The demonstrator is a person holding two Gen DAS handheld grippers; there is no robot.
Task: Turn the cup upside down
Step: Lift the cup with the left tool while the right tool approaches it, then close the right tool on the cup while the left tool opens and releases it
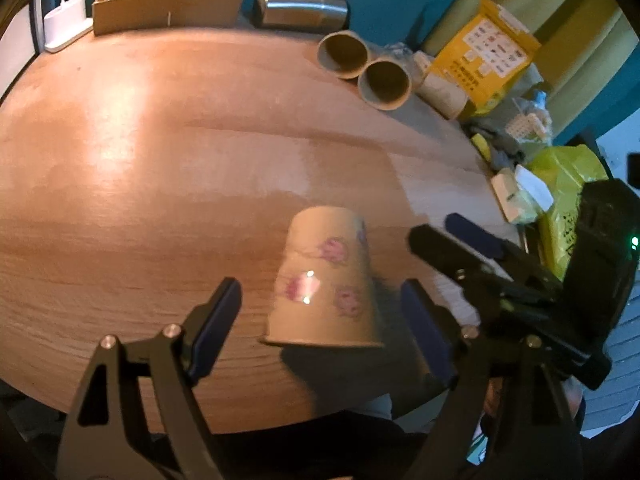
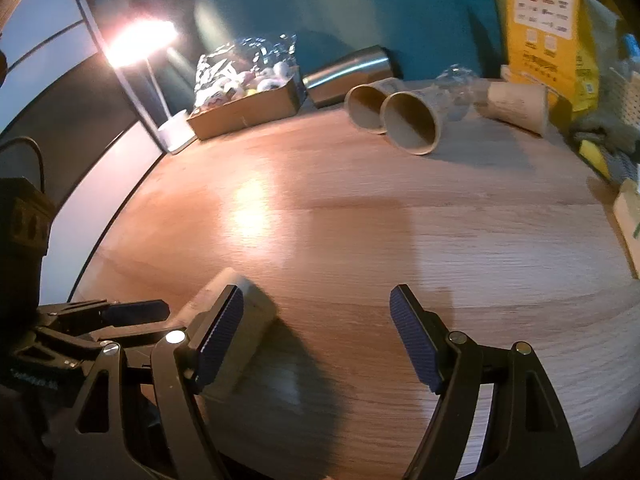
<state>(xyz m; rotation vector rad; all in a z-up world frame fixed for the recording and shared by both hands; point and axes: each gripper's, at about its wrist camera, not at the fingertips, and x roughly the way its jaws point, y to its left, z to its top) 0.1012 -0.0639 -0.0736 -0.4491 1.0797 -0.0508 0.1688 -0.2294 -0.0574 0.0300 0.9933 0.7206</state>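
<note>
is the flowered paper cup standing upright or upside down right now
Upside down: the flowered paper cup rests rim-down on the table, narrow base on top, between the open left gripper fingers.

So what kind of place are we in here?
Probably a lived-in home room: a cluttered wooden table against a teal wall, with a snack box, a steel tumbler and a lit lamp.

home, cluttered wooden table [image 1: 160,160], lamp [image 2: 140,40]
</note>
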